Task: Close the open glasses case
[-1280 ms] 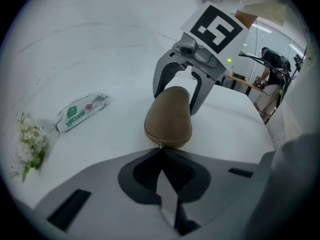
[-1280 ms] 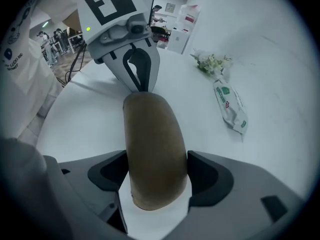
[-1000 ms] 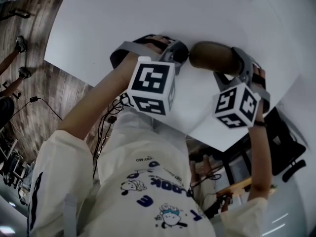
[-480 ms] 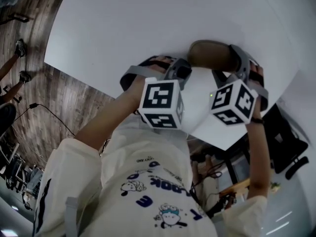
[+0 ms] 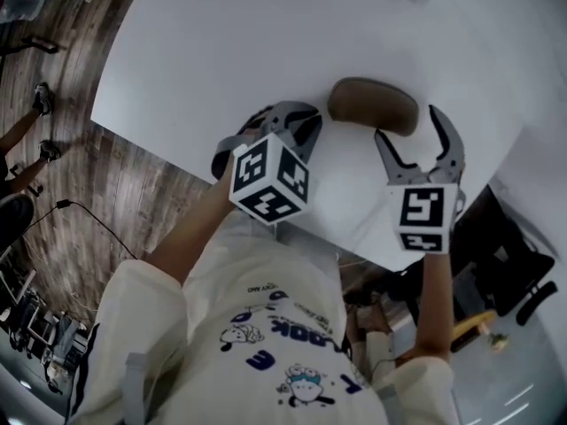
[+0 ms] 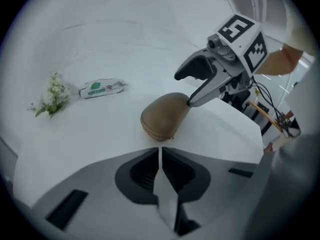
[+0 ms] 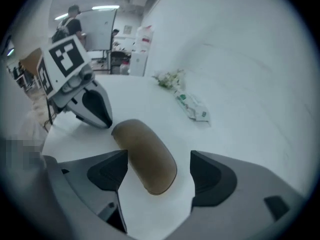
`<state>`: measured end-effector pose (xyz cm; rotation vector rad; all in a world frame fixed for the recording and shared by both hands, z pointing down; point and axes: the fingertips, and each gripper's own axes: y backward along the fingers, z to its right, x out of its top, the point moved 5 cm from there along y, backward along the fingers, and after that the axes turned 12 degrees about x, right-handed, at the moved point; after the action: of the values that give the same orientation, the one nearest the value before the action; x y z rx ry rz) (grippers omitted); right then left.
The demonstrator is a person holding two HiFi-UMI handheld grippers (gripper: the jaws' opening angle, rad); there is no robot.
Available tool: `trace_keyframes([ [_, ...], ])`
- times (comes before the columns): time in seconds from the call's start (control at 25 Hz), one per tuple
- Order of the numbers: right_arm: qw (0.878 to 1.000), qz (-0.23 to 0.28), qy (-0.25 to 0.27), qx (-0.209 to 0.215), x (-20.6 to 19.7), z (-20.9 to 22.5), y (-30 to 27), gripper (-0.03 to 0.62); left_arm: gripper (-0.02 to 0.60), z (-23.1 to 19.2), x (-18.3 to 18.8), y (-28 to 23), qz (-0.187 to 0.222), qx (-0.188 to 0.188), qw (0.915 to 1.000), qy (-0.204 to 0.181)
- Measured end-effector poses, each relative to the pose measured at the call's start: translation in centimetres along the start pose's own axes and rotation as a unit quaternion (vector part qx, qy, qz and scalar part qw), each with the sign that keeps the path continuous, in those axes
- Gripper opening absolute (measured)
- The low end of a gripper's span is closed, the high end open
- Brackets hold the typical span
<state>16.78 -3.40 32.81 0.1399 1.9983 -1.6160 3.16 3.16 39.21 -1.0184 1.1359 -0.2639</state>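
White counter (image 5: 221, 42), case (image 5: 372, 104) shut near its edge. My left gripper's (image 5: 306, 122) fingers are together, my right gripper's (image 5: 407, 127) wide and empty; a stray swing could knock it off.

Cream printed shirt (image 5: 266, 343); grey left gripper (image 5: 308, 122), right gripper (image 5: 409, 126), black-white marker cubes (image 5: 270, 178).

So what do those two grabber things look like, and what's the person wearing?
Both are grey plastic claws with dark inner pads. The left gripper and the right gripper each carry a white cube printed with black square markers. The person's arms come out of loose cream sleeves, on a shirt with blue cartoon print.
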Motion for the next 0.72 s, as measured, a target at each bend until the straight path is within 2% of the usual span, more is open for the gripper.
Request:
trace_keyframes([
  [0.12,0.989,0.103,-0.095,-0.041,1.1,0.0,2.3,0.365,0.003,-1.7,0.7,1.9,0.028,0.039,0.9970,0.060],
  [0.24,0.964,0.180,-0.177,-0.083,1.5,-0.5,3.7,0.343,0.003,-3.5,3.2,4.6,0.086,0.091,0.9863,0.108],
  [0.32,0.943,0.217,-0.216,-0.128,1.7,-0.8,5.1,0.121,0.002,-3.8,5.1,6.6,0.122,0.120,0.9770,0.127],
  [0.36,0.935,0.228,-0.228,-0.150,1.7,-0.9,5.9,0.073,0.002,-4.0,5.9,7.5,0.137,0.133,0.9729,0.130],
  [0.4,0.927,0.238,-0.238,-0.166,1.8,-0.9,6.6,0.056,0.002,-4.2,6.8,8.4,0.149,0.146,0.9696,0.128],
  [0.56,0.902,0.285,-0.260,-0.196,2.3,-0.7,9.1,0.033,0.002,-5.2,9.5,10.9,0.188,0.174,0.9593,0.118],
  [0.72,0.886,0.322,-0.258,-0.212,2.8,-0.8,11.5,0.016,0.002,-5.2,11.4,13.3,0.223,0.194,0.9485,0.114],
])
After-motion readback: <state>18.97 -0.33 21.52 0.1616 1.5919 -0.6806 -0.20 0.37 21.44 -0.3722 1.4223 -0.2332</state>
